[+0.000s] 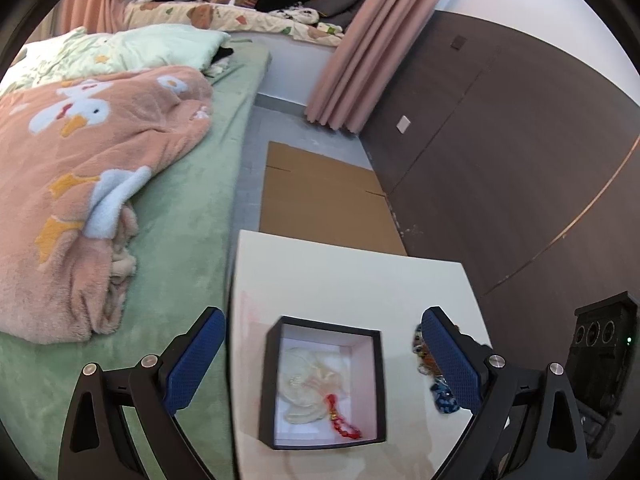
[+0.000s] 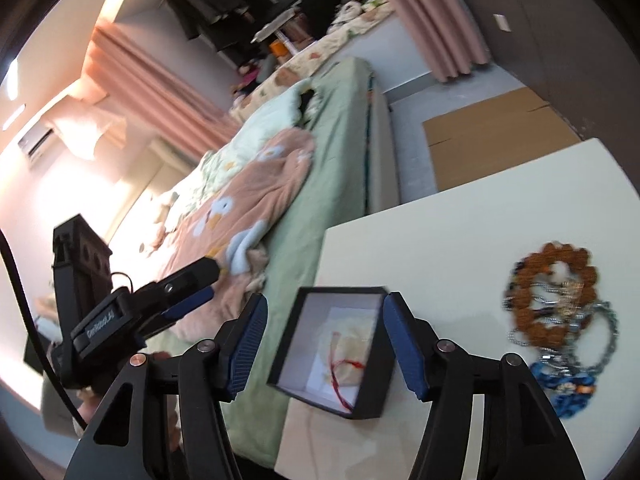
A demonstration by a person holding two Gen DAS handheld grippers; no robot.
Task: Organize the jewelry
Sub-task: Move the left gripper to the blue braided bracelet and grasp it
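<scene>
Because it is a rigid, light cardboard thing, the black jewelry box (image 1: 323,384) will likely slide on the smooth white table (image 1: 352,280) if nudged; its walls would be the firm place to pinch. It sits open near the table's bed-side edge, white-lined, with a cream pouch (image 1: 304,384) and a red beaded string (image 1: 342,420) inside. To its right lies a tangled pile of bracelets (image 2: 560,332): a brown seed-bead bracelet (image 2: 554,292) on top, silvery chains and blue beads beneath. These look limp, light and snag-prone, best lifted by one strand. Left gripper (image 1: 323,364) and right gripper (image 2: 324,344) both hang above the box, jaws spread wide, holding nothing.
</scene>
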